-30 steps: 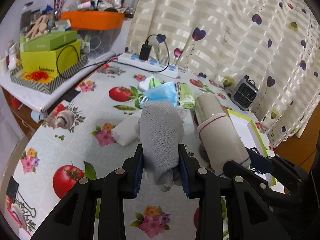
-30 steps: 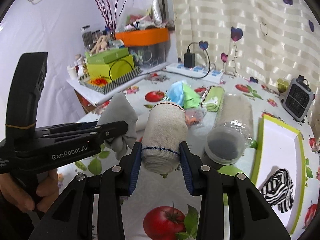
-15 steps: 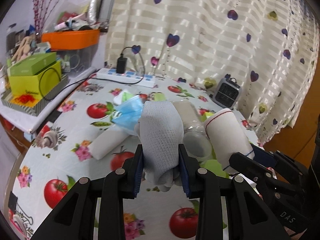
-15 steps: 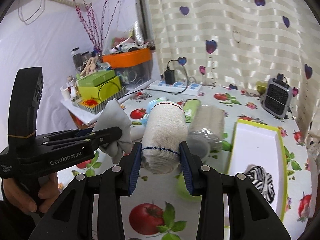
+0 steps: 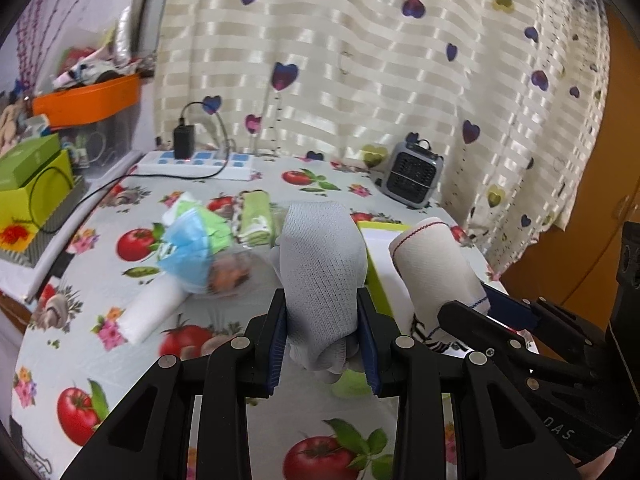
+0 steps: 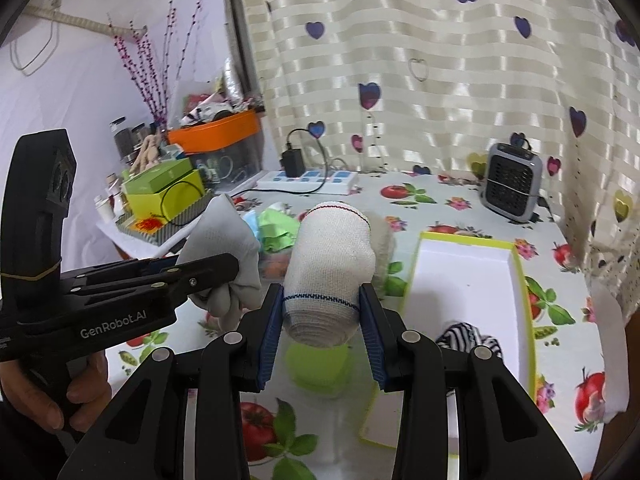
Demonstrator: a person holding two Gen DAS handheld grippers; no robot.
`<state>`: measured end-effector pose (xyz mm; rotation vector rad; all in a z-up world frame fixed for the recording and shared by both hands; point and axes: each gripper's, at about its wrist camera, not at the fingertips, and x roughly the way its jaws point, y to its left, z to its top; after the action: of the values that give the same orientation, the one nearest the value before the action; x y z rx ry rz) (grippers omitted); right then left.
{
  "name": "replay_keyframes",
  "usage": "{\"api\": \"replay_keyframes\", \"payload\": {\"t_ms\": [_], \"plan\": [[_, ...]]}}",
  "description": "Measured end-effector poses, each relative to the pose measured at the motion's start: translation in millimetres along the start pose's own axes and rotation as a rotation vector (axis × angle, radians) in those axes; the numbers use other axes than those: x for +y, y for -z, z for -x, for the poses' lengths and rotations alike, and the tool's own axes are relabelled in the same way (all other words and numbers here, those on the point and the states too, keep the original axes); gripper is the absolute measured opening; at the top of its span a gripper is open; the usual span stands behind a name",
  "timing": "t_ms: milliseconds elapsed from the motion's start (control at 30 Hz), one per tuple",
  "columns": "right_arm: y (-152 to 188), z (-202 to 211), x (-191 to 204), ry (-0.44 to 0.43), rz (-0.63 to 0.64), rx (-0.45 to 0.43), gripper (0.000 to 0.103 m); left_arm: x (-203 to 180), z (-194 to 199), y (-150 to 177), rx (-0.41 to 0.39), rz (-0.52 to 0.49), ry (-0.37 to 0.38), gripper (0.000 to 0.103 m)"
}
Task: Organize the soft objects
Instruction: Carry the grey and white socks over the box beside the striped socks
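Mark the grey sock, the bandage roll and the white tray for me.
grey sock [image 5: 320,264]: left wrist view, middle of the knit body.
bandage roll [image 6: 330,268]: right wrist view, side of the roll.
white tray [image 6: 468,276]: right wrist view, bare white floor.

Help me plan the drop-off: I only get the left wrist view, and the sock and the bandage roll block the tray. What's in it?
Observer: The right wrist view shows the tray holding only a black-and-white striped cloth, bunched at its near end.
Operator: Room for more?
Observer: Yes. The rest of its white floor is bare, up to the far rim.
Operator: Is the right gripper holding its roll squarely?
Observer: The right gripper has both blue pads pressed on the bandage roll, near its blue-stitched end.
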<state>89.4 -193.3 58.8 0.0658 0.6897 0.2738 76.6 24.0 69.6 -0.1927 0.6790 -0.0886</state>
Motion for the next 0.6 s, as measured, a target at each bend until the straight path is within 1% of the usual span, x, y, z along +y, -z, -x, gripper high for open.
{"api": "replay_keyframes", "payload": {"t_ms": [400,600], "plan": [[5,5,-33,0.046,-0.056,-0.002,0.039,-34,-22,-6,0.029,-0.054,0.053,0.031],[8,14,-61,0.101,-0.116,-0.015,0.039,-48,-31,-8,0.043,-0.074,0.079,0.031]]}}
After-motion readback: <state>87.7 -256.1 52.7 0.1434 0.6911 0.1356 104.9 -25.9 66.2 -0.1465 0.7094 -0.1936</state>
